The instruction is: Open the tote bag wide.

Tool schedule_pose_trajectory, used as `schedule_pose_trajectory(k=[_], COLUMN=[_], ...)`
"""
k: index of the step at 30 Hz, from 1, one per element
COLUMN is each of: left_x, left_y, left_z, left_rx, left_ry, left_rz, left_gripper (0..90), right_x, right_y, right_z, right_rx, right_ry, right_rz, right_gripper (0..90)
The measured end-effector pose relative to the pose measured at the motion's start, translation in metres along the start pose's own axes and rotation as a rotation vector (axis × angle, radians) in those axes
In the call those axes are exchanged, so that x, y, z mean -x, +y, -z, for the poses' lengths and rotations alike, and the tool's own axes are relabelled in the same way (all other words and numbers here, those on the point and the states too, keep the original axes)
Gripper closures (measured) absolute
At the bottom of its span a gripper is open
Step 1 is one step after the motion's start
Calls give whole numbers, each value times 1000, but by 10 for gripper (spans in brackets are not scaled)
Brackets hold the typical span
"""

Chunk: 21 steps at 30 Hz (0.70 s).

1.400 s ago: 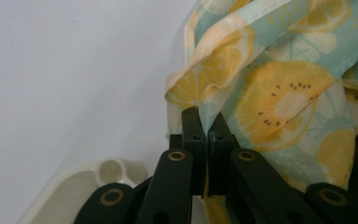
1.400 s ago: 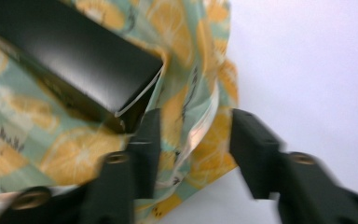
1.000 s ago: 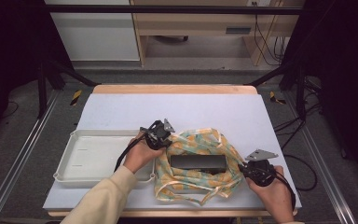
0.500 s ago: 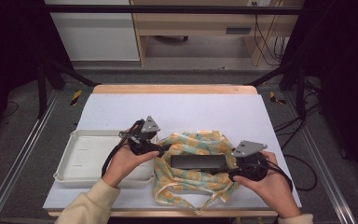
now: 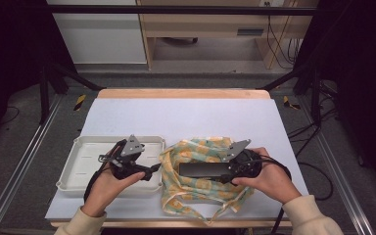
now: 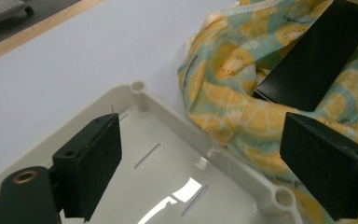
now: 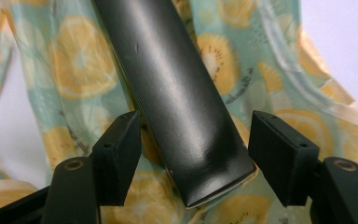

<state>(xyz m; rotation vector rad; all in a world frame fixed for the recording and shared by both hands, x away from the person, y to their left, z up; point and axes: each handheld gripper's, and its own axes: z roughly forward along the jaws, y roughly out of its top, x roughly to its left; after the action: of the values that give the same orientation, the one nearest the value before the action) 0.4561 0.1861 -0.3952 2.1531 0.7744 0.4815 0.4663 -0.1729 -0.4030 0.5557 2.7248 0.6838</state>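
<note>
A cloth (image 5: 196,193) printed with yellow citrus slices lies bunched on the white table, and a long black box (image 5: 203,169) rests on top of it. My left gripper (image 5: 152,172) hovers over the right end of the white tray (image 5: 78,169). Its jaws have just been opening and stand wide with nothing between them (image 6: 205,130); the cloth (image 6: 242,116) and box (image 6: 317,60) lie just beyond. My right gripper (image 5: 226,174) is at the box's right end. Its jaws have just been opening too, and they straddle the end of the box (image 7: 177,93) with a gap on both sides.
The shallow tray (image 6: 168,154) holds nothing and its rim touches the cloth's left edge. The table's near edge (image 5: 176,224) runs just under the cloth. Cables trail from both grippers. Dark frame rails flank the table.
My left gripper has pulled away from the cloth's left edge, leftward and nearer, to over the tray. My right gripper has shifted left from the cloth's right edge to the box's end.
</note>
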Motion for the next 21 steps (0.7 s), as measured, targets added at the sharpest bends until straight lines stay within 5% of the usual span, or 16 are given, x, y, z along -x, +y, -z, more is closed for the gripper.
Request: schedule_pose_trajectory(k=[6, 21], left_x=[-7, -13], left_y=[-19, -33], left_z=[18, 21], left_rx=[33, 14], left_ry=[23, 39], left_rz=[54, 75], left_gripper=[117, 117], right_x=[3, 9], right_y=[1, 10], right_z=[-11, -28], right_rx=[-43, -139], right_ry=[25, 96], right_rz=[44, 107], right_gripper=[321, 327])
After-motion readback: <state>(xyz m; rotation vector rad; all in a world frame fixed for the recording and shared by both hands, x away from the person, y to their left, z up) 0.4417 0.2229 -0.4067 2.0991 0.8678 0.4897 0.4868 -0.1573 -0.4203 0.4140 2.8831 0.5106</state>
